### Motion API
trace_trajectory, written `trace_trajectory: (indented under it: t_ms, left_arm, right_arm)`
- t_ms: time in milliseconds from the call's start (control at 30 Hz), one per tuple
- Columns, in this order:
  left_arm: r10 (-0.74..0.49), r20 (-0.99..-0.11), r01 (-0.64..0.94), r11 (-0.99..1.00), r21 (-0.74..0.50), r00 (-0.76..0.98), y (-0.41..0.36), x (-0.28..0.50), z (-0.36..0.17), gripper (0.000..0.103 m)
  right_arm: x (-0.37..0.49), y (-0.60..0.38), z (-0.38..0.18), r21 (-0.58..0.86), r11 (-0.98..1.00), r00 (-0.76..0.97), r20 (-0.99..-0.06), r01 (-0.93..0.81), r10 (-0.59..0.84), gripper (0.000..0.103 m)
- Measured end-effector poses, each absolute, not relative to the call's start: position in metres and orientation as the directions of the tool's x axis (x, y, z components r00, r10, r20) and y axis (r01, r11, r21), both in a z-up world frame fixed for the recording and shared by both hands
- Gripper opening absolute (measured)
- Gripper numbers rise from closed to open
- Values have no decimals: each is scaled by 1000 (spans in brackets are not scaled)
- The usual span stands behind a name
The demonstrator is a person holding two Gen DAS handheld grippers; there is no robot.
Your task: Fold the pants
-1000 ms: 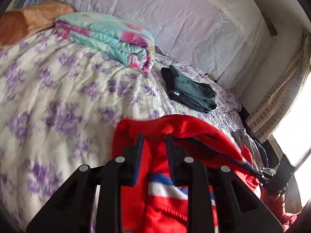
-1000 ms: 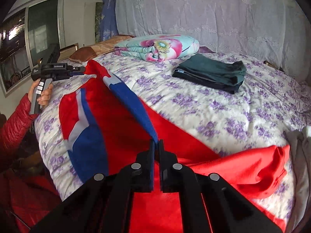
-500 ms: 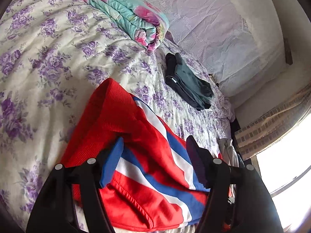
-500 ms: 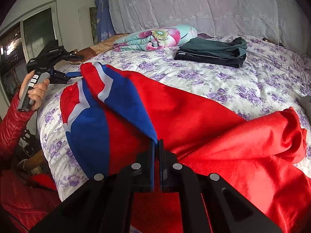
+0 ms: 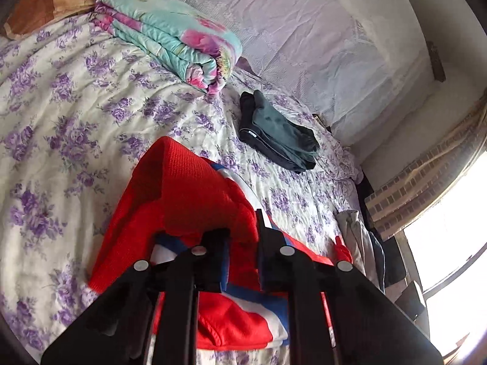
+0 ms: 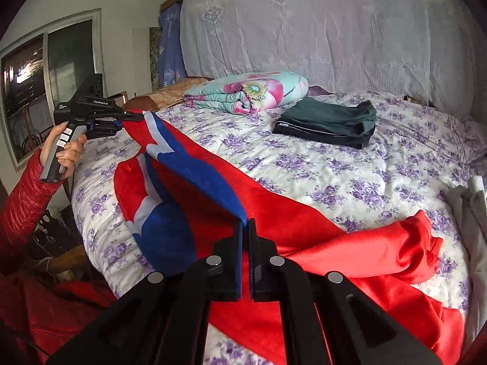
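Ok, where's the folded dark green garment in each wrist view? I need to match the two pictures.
Left wrist: the folded dark green garment lies right of centre, on the bedspread beyond the red pants.
Right wrist: the garment sits upper right of centre, far across the bed.
Shared landmark: the rolled floral quilt lies just left of the garment in both views.

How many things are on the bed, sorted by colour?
Red, with blue and white: 1, the red pants
Dark green and black: 1, the folded dark clothes
Turquoise and pink: 1, the folded quilt
Brown: 1, the pillow
Pale grey: 1, the grey garment
Total: 5
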State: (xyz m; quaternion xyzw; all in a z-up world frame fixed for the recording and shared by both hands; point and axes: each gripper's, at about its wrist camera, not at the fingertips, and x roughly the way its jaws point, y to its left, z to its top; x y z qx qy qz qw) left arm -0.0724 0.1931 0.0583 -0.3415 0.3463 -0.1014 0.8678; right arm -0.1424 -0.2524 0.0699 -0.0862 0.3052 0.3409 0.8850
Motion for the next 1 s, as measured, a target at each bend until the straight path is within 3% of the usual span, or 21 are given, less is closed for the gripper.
trace_trajectory:
  t_ms: [233, 333, 500, 633, 667, 700, 767, 800, 900, 1000]
  left_arm:
    - [-464, -619, -149, 712, -686, 633, 196, -106, -18, 13]
    - [-508, -565, -151, 642, -751, 650, 206, -119, -35, 13]
    - [-434, -586, -155, 699, -698, 684, 209, -139, -12, 20]
    - [-304, -637, -187, 789, -585, 708, 207, -149, 14, 47]
    - [-233, -663, -221, 821, -526, 712, 208, -152, 19, 57]
    - [-151, -688, -262, 850, -457, 710, 210, -155, 23, 60]
    - [-28, -718, -339, 868, -362, 695, 219, -159, 26, 61]
    - [-19, -721, -365, 853, -373, 693, 226, -160, 26, 60]
    - [-126, -652, -302, 810, -503, 748, 228, -164, 38, 58]
    - [-171, -596, -168, 866, -470, 784, 190, -154, 65, 59]
  right_arm:
    - [-170, -249, 9, 74, 740, 469, -730, -669, 497, 4]
    - [-168, -251, 6, 102, 745, 463, -726, -660, 509, 4]
    - [-170, -248, 4, 75, 738, 462, -737, -670, 494, 4]
    - [-168, -249, 1, 93, 746, 463, -732, -659, 500, 4]
    - [-167, -251, 0, 101, 748, 463, -729, -656, 504, 4]
    - [-167, -252, 0, 110, 749, 462, -726, -653, 509, 4]
    - [-168, -253, -1, 123, 750, 462, -719, -650, 518, 4]
    - [-168, -254, -2, 127, 750, 462, -717, -649, 521, 4]
    - [-167, -254, -2, 132, 751, 462, -716, -646, 523, 4]
    - [-167, -253, -3, 125, 755, 470, -714, -644, 519, 4]
